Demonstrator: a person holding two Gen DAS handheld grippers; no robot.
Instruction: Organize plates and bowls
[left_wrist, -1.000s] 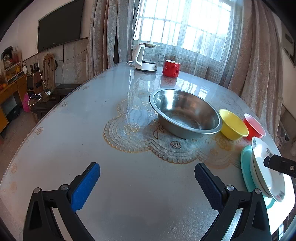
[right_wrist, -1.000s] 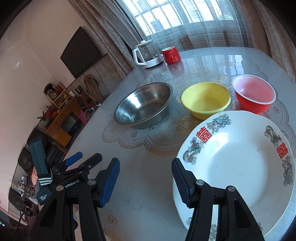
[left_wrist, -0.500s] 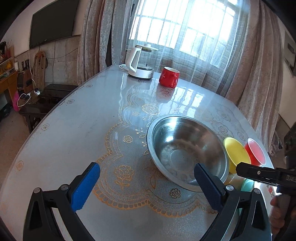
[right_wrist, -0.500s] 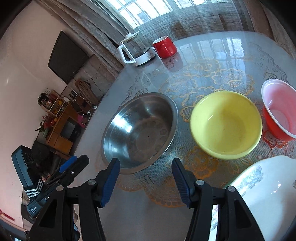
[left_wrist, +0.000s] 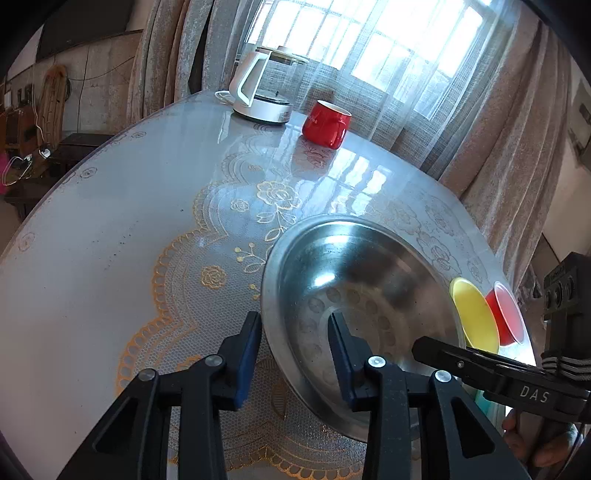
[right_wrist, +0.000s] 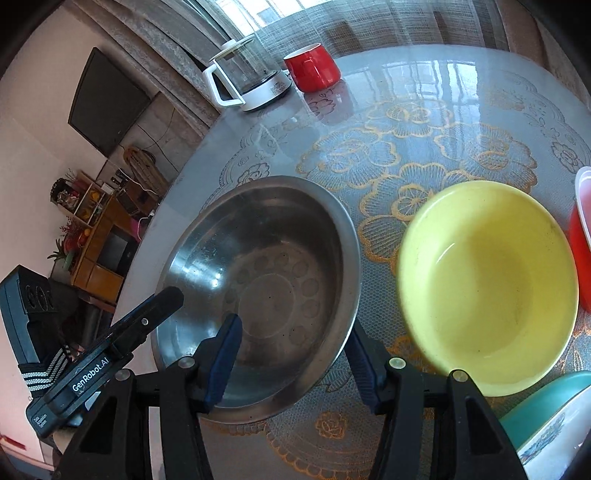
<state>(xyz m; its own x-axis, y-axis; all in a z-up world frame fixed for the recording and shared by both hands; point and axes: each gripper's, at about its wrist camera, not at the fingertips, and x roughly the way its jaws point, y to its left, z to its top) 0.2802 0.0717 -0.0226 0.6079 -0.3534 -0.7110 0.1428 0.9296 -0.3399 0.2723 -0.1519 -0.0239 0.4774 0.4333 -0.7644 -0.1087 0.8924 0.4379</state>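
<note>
Silver steel bowl (right_wrist: 258, 291) gleaming with ringed circles stamped in its base, yellow bowl (right_wrist: 487, 284), red bowl (right_wrist: 581, 240), red mug (right_wrist: 312, 68), teal plate (right_wrist: 535, 402), grey tablecloth (left_wrist: 110, 229) showing gold floral lace patterning, blue gripper pads (left_wrist: 249, 354).

We see a wide steel bowl (right_wrist: 258, 295) upright at the frame's centre on the tabletop (right_wrist: 424, 122), empty, with ringed dimples in its base. To its right sits an empty yellow bowl (right_wrist: 487, 284), then a red bowl (right_wrist: 580, 240) at the right edge. At lower right, a patterned white plate (right_wrist: 550, 432) lies on a teal plate (right_wrist: 535, 402).
</note>
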